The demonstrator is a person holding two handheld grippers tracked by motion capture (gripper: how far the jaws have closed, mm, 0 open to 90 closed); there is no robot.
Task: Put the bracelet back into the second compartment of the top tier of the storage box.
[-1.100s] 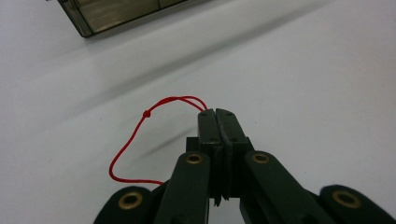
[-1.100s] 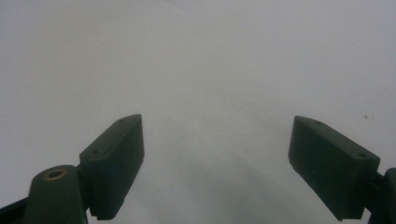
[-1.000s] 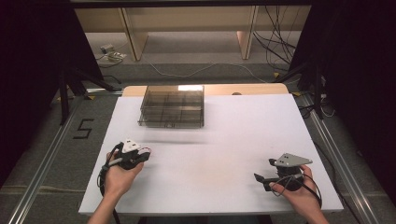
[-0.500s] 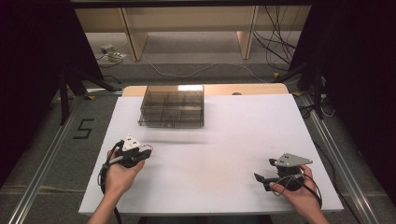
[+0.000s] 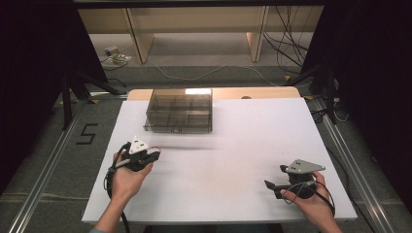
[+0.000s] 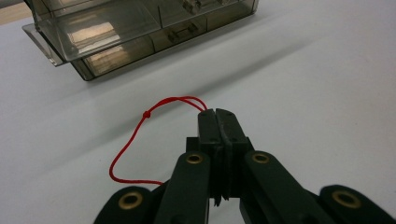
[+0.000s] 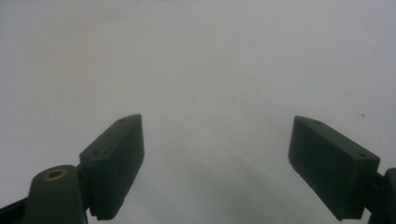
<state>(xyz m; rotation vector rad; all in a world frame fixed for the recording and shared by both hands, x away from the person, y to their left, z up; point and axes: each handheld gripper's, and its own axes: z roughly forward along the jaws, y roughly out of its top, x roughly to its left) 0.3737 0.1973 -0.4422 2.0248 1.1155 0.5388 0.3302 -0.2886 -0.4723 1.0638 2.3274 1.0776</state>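
Left gripper (image 6: 219,114) has its jaws pressed together, pinching a thin red string (image 6: 140,130) that loops out to its left side. Ahead of it sits the clear box (image 6: 116,32). Best to squeeze tight and carry the string slowly there

From my seat I see a smoky transparent plastic compartment box (image 5: 179,111) lying flat near the far edge of the white worktop (image 5: 252,145). Behind the worktop, pale wooden shelf legs (image 5: 136,34) stand on the grey floor (image 5: 194,73), where loose cables (image 5: 291,48) trail. A black numeral 5 (image 5: 86,133) marks the floor on my left.
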